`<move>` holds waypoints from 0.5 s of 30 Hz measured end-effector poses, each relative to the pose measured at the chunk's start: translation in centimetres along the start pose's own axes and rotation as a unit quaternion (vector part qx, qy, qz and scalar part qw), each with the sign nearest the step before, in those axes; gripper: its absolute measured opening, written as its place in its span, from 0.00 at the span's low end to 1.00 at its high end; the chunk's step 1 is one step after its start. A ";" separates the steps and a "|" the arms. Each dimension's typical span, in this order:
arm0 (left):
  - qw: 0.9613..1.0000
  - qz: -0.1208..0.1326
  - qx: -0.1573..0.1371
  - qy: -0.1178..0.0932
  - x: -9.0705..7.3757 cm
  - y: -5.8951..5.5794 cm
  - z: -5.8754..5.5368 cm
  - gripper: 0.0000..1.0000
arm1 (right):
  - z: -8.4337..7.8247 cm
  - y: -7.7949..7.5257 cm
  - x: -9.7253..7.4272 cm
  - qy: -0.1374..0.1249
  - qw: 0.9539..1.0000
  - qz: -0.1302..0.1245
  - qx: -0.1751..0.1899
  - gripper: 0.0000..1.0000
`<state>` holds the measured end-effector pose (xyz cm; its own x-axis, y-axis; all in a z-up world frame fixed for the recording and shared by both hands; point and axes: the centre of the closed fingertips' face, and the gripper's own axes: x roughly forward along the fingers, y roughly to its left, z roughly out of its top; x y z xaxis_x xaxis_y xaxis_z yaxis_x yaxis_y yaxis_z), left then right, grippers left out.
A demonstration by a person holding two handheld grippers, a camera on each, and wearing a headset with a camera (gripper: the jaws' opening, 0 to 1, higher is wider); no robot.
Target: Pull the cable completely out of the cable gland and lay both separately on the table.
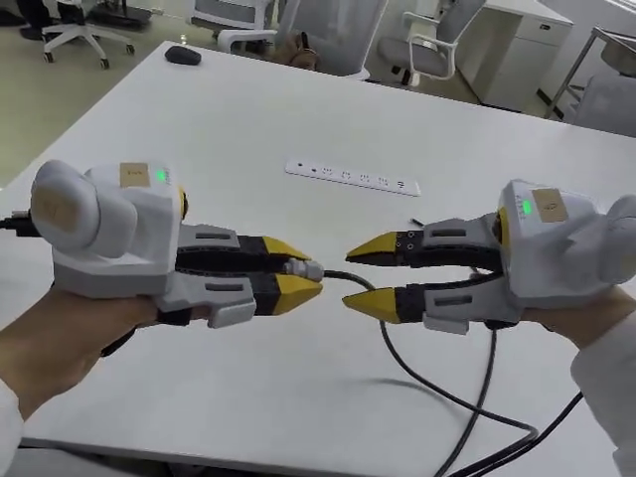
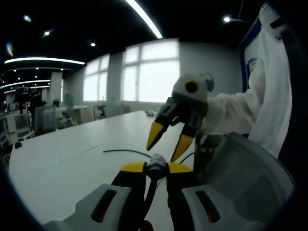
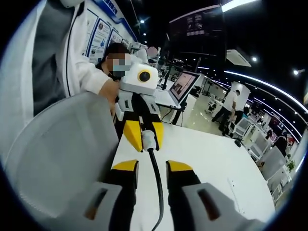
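My left gripper (image 1: pixel 310 270) is shut on the pale grey cable gland (image 1: pixel 301 267), held level above the white table (image 1: pixel 248 149). A black cable (image 1: pixel 384 333) leaves the gland toward the right, droops to the table and runs off the near edge. The right gripper (image 1: pixel 348 277) faces the left one tip to tip, open, its yellow jaws above and below the cable just past the gland. In the left gripper view the gland (image 2: pixel 155 165) sits between my jaws with the right gripper (image 2: pixel 166 142) open beyond it. In the right gripper view the cable (image 3: pixel 156 180) runs untouched between my jaws to the gland (image 3: pixel 148 141).
A white power strip (image 1: pixel 353 178) lies mid-table behind the grippers, and a dark mouse (image 1: pixel 183 56) sits at the far edge. Office chairs (image 1: pixel 75 30) and a white cabinet (image 1: pixel 512 50) stand beyond the table. A grey chair back (image 3: pixel 62 154) is close by.
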<state>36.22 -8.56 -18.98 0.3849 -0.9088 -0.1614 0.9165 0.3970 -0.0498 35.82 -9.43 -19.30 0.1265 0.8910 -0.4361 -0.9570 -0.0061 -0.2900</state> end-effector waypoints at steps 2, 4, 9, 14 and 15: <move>1.000 -0.002 0.001 -0.002 0.0 -0.1 0.1 0.17 | 0.2 0.1 0.3 -0.001 1.000 0.005 -0.004 0.22; 1.000 -0.003 0.002 -0.003 0.0 -0.2 0.2 0.17 | 0.2 0.2 0.4 0.000 1.000 0.011 -0.007 0.20; 1.000 -0.006 0.005 -0.001 0.0 -0.3 0.2 0.17 | 0.0 0.1 0.6 0.003 1.000 0.019 -0.010 0.06; 1.000 -0.004 0.007 0.001 -0.1 -0.1 0.1 0.17 | -0.2 0.0 0.6 0.003 1.000 0.021 -0.005 0.05; 1.000 -0.003 0.006 0.001 -0.1 -0.1 0.1 0.17 | -0.2 0.0 0.6 0.003 1.000 0.020 -0.005 0.05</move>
<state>36.12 -8.55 -18.85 0.3790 -0.9111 -0.1621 0.9201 0.3897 -0.0395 35.96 -8.99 -19.71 0.0902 0.8871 -0.4526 -0.9585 -0.0462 -0.2814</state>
